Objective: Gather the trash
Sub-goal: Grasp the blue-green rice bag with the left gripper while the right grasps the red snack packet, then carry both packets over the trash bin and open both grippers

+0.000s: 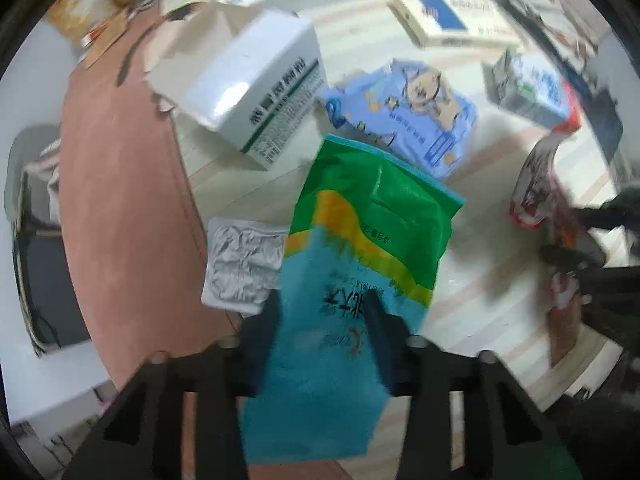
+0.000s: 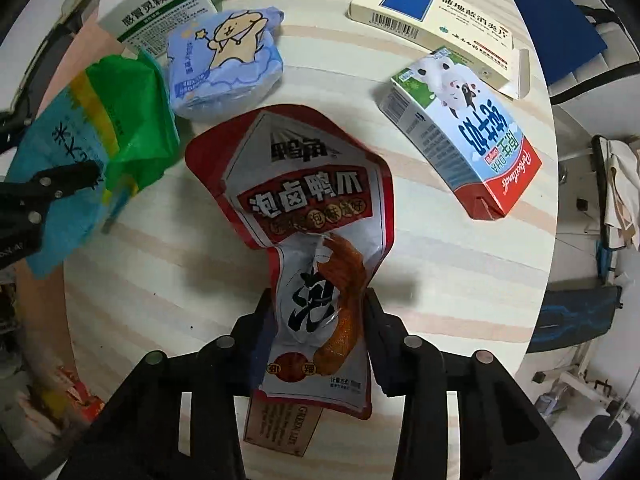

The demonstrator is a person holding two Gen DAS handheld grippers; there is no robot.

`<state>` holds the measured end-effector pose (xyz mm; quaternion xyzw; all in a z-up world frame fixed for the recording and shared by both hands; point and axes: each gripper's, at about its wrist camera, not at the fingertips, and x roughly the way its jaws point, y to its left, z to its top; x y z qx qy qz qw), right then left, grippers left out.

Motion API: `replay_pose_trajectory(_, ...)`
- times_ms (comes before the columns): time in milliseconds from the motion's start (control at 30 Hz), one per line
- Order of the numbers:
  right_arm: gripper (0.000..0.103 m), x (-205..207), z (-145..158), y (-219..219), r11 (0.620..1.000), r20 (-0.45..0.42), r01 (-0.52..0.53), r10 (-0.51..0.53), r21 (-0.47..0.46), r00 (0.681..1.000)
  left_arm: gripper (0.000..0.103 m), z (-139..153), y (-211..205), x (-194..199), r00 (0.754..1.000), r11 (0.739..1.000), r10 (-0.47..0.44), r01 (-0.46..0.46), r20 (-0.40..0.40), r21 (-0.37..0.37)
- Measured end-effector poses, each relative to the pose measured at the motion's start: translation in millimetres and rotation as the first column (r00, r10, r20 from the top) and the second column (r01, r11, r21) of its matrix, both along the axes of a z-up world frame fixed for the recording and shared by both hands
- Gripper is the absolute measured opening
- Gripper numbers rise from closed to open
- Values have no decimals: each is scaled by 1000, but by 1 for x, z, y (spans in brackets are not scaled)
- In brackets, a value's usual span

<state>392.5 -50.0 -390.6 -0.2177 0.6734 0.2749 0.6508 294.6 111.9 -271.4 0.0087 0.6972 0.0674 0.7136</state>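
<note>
The bench (image 2: 460, 260) is round, with pale cream and pink stripes across its top. In the left wrist view a plain reddish-brown part (image 1: 120, 208) lies beside the stripes.

The left gripper (image 1: 322, 308) has its fingers (image 1: 376, 312) pressed on a blue and green bag (image 1: 360, 240), which hangs down over the bench. The right gripper (image 2: 318, 308) has its fingers (image 2: 376, 316) pressed on a red and white snack pouch (image 2: 304, 200), which has a picture of an orange duck foot on it.

More trash lies on the bench. A blue tissue pack (image 2: 224, 64) with a cartoon dog sits near the middle. A white and green box (image 2: 160, 12) is just behind it. A milk carton (image 2: 464, 132) with a cow lies on its side. A cream box with a blue square (image 2: 432, 12) lies near the far edge. A crumpled silver foil tray (image 1: 244, 264) lies by the brown part.

Around the bench the floor is light. A dark chair (image 2: 576, 312) stands to one side, and some cloth (image 2: 620, 192) hangs there too. Cardboard boxes (image 1: 100, 8) sit past the far edge.
</note>
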Motion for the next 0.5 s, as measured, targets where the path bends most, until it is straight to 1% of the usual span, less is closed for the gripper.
replay_pose_trajectory(33, 41, 0, 2, -3, 1000, -10, 12, -12, 15, 1000, 25, 6, -1, -4, 1000, 1000, 22, -22, 12, -14)
replay_pose_trajectory(67, 40, 7, 3, -10, 999, -22, 26, -25, 30, 999, 20, 12, -2, -7, 999, 999, 38, -37, 24, -17)
replay_pose_trajectory(100, 39, 18, 4, -16, 998, -33, 41, -40, 46, 999, 17, 16, -4, -12, 998, 999, 46, -46, 34, -11)
replay_pose_trajectory(167, 39, 16, 12, -25, 995, -37, 67, -64, 77, 997, 14, 23, -8, -23, 997, 998, 56, -56, 52, 3)
replay_pose_trajectory(233, 39, 16, 19, -19, 990, -37, 89, -85, 108, 996, 7, 27, -13, -34, 995, 997, 75, -76, 65, 19)
replay_pose_trajectory(300, 38, 13, 32, -22, 984, -48, 111, -105, 139, 993, 7, 30, -20, -49, 990, 993, 108, -111, 87, 26)
replay_pose_trajectory(333, 38, 11, 37, -25, 981, -44, 117, -112, 153, 993, 6, 35, -22, -55, 987, 991, 124, -128, 101, 40)
replay_pose_trajectory(400, 38, 8, 50, -32, 978, -28, 120, -117, 173, 993, 6, 45, -29, -68, 979, 986, 153, -160, 133, 45)
replay_pose_trajectory(467, 38, 0, 61, -39, 974, -11, 125, -126, 191, 992, 6, 55, -35, -90, 968, 979, 189, -200, 166, 50)
replay_pose_trajectory(500, 38, -1, 65, -44, 971, -5, 128, -130, 200, 992, 6, 62, -42, -102, 960, 974, 213, -224, 183, 41)
